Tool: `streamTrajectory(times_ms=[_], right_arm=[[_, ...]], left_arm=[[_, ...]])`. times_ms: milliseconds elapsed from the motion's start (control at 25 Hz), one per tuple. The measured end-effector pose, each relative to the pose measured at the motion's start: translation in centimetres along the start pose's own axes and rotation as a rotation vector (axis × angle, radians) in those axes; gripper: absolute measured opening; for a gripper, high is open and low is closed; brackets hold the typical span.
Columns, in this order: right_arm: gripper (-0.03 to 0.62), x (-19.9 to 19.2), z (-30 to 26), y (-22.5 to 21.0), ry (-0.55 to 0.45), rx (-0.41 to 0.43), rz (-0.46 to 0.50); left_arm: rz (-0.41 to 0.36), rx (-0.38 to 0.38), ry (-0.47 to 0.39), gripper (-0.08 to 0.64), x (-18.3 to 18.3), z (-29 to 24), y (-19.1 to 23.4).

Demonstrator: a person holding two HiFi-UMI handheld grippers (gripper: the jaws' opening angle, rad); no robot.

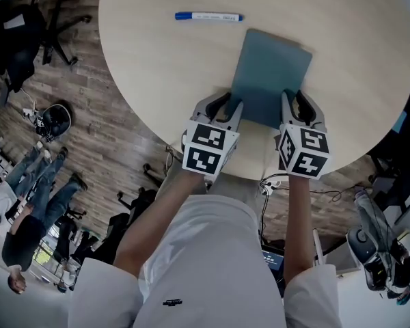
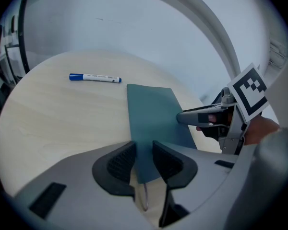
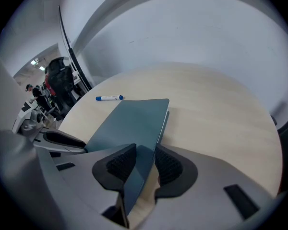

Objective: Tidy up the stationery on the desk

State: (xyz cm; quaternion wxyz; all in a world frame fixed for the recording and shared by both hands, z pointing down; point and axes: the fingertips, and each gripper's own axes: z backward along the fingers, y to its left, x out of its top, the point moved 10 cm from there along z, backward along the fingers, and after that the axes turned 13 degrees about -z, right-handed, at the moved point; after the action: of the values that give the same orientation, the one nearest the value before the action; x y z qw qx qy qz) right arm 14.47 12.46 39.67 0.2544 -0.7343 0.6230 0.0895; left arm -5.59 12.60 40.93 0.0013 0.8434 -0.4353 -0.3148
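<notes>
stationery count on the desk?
2. The blue marker lies at the far side of the desk; the teal notebook sits at its near edge. Nothing seems hidden.

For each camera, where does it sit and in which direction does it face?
Head view: on the person's head, steeply down at the table; left gripper, right gripper, forearms, torso show.
Left gripper view: on that gripper, along its jaws at the notebook; right gripper at right.
Right gripper view: likewise; left gripper at left.
Shared by all: notebook, marker.
</notes>
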Motion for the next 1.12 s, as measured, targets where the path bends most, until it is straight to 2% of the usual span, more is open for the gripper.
streamTrajectory(times_ms=[280, 400, 560, 760, 1000, 1120], right_arm=[[0.144, 0.1, 0.1, -0.2, 0.001, -0.010, 0.008], [0.147, 0.0, 0.6, -0.3, -0.044, -0.002, -0.010], [0.149, 0.5, 1.9, 0.1, -0.120, -0.037, 0.002], [0.149, 0.6, 2.3, 1.1, -0.141, -0.010, 0.002], [0.149, 0.9, 2.6, 3.5, -0.132, 0.051, 0.014], [0.149, 1.3, 2.8, 4.7, -0.129, 0.077, 0.034]], left_arm=[[-0.034, -0.009, -0.009, 0.127, 0.2, -0.1, -0.2], [-0.058, -0.015, -0.035, 0.136, 0.6, 0.2, -0.2], [-0.092, 0.013, -0.059, 0.147, 1.7, 1.0, 0.6], [-0.139, 0.010, -0.075, 0.147, 2.5, 2.0, 1.4], [-0.273, 0.061, -0.105, 0.132, 4.2, 4.0, 2.3], [-0.333, 0.061, -0.102, 0.132, 4.9, 4.6, 2.9]])
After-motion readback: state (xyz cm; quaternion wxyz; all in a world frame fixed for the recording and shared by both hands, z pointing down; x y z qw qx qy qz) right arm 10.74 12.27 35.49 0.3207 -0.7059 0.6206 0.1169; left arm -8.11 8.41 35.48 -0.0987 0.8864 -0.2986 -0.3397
